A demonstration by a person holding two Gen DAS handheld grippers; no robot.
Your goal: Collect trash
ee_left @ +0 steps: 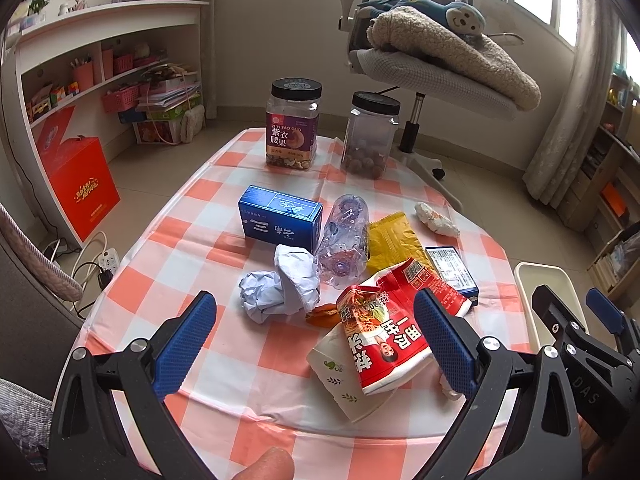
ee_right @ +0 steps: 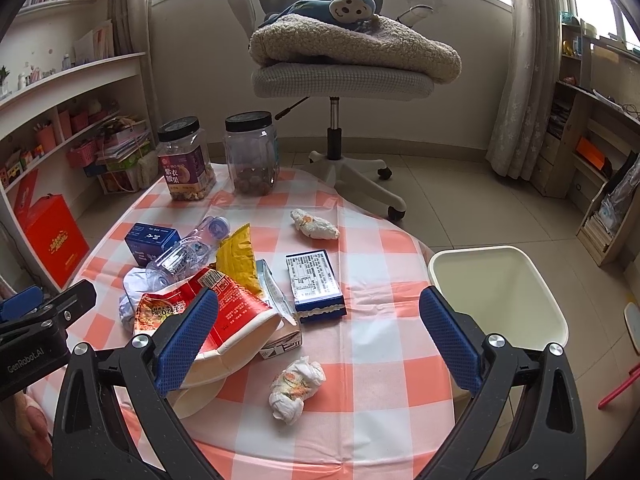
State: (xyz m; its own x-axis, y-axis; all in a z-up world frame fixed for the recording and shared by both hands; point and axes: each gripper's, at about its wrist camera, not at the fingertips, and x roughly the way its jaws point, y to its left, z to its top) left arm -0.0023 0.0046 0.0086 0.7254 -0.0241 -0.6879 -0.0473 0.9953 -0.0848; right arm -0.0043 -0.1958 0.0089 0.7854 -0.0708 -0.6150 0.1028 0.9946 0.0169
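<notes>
on the checked tablecloth (ee_right: 372, 344): two black-lidded jars at the far edge, one labelled jar of cashews (ee_left: 293, 125) and one clear jar of brown round nuts (ee_left: 370, 136), standing side by side. two blue boxes, the larger blue box (ee_left: 280, 216) at the left of the pile and a flat blue packet (ee_right: 316, 286) lying label-up toward the right. one crushed clear plastic bottle (ee_left: 344, 242) on its side between the larger box and one yellow wrapper (ee_right: 239, 258). one red noodle cup (ee_left: 384, 328) tipped over, torn lid curled up, lying against one white paper cup (ee_left: 340, 380) with small leaf prints. two balls of crumpled white paper (ee_left: 280, 284) touching each other left of the noodle cup, with one small orange scrap (ee_left: 322, 314) just beside them. two crumpled printed tissue wads, one far wad (ee_right: 314, 224) toward the chair side, one near wad (ee_right: 296, 386) alone on a bare patch close to the near edge. one cream trash bin (ee_right: 498, 292) just beside the table's right edge, empty as far as seen. left gripper (ee_left: 316, 344) held low over the near edge, jaws spread wide, nothing between them, noodle cup lying ahead near the right finger. right gripper (ee_right: 320, 338) likewise wide apart and empty, levelled above the near wad, bin off to its right. a fingertip (ee_left: 266, 464) visible at the bottom of the left wrist view.
</notes>
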